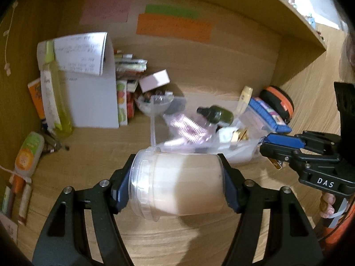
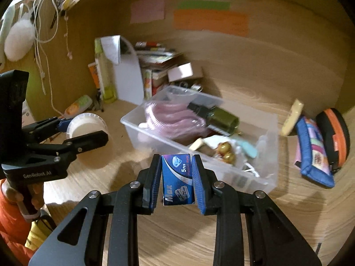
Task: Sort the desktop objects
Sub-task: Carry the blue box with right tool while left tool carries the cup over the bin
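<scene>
Jaws clamp small blue box [image 2: 178,178] (white "Max 5 Pcs" print).

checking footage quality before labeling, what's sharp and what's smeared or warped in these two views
Left wrist view: the white jar in the left tool is fairly sharp; the clear bin behind is motion-smeared; the shelf edge bows from the fisheye. Right wrist view: the blue box in the right tool reads crisply; the green bottle and background blur; corners go dark.
</scene>
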Demonstrator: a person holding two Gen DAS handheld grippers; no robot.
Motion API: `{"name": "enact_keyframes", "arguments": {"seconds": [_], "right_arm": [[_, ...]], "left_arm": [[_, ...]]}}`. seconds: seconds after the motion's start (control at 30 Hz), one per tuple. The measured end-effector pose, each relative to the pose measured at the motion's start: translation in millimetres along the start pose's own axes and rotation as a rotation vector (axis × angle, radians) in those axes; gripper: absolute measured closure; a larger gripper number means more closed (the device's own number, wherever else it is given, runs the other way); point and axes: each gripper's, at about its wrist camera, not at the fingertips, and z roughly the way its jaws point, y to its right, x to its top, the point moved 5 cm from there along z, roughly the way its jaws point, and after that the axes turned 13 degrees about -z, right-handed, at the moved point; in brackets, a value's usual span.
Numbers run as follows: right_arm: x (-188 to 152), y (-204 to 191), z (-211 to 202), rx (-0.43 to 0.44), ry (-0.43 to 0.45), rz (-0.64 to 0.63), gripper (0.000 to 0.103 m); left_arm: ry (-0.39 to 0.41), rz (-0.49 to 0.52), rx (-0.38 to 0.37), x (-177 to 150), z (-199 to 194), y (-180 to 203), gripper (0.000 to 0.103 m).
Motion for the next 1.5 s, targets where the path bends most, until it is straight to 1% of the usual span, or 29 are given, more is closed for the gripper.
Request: {"name": "enact_keyframes", "arguments": {"seconds": [0.2, 0.37, 0.6, 0.77, 0.97, 1.1, 1.23, 1.33, 1.5], "right_arm": [[1.8, 19.9, -16.5, -0.033, 0.03, 0.016, 0.078], [-3.7, 37.8, -15.5, -0.04, 0.021, 0.045, 0.078], [-4.8, 70.2, -12.3, -0.048, 0.036, 0.117, 0.078], [-6.6, 91.1, -5.4, -0.051, 0.039, 0.163, 0.078], [0.4, 105.1, 5.1, -0.069, 0.038, 0.154, 0.078], [1.6, 110.3, 21.9, -0.045, 0.028, 0.175, 0.078], [2.2, 110.1, 33.8, -0.007, 0.024, 0.184, 0.078], [0.7, 110.2, 38.6, -0.007, 0.015, 0.181, 0.078], [-2.8, 109.9, 49.9, -0.007, 0.006, 0.192, 0.078]], "left_arm": [[0.026, -0.005, -0.038, 17.3, -6.6, 11.3, 0.035], [-0.007, -0.012, -0.098, 32.1, -3.3, 21.1, 0.035], [0.008, 0.027, -0.102, 49.7, 7.8, 41.7, 0.035], [-0.027, 0.035, -0.129, 55.4, 30.5, 56.1, 0.035], [-0.056, 0.067, -0.151, 58.3, 55.4, 73.5, 0.035], [-0.079, 0.103, -0.154, 62.4, 74.1, 85.9, 0.035], [-0.108, 0.13, -0.142, 65.1, 96.0, 93.8, 0.035], [-0.132, 0.123, -0.13, 64.5, 115.1, 95.9, 0.035], [-0.156, 0.137, -0.111, 55.3, 134.2, 98.3, 0.035]]}}
